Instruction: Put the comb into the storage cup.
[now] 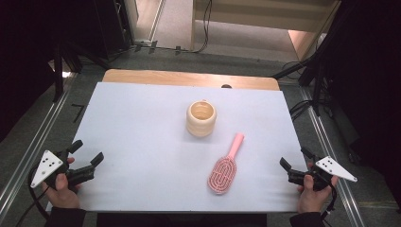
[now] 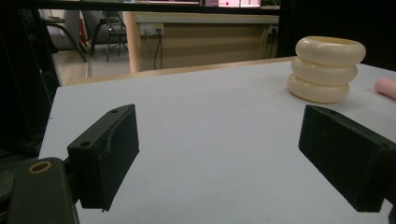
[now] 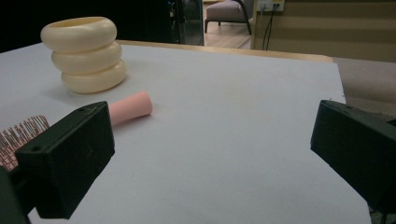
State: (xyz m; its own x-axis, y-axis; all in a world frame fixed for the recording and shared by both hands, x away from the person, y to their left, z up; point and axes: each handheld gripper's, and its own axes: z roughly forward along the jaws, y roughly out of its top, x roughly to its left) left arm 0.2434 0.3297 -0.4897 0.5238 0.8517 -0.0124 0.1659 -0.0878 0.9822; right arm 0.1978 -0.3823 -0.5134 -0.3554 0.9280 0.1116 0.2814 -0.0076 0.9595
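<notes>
A cream ribbed cup (image 1: 201, 118) made of three stacked rings stands upright near the table's middle. A pink hairbrush (image 1: 225, 165) lies flat to its front right, handle pointing toward the cup. My left gripper (image 1: 88, 153) rests at the table's front left corner, open and empty; its view has the cup (image 2: 326, 69) far off at the upper right. My right gripper (image 1: 293, 160) sits at the front right edge, open and empty. Its view has the cup (image 3: 84, 53), the brush handle (image 3: 130, 108) and some bristles (image 3: 21, 133) at the left.
A white sheet (image 1: 142, 123) covers the wooden table (image 1: 189, 78). Dark stands and cables ring the table on the floor. Beyond the far edge stand a counter and chairs (image 2: 196, 32).
</notes>
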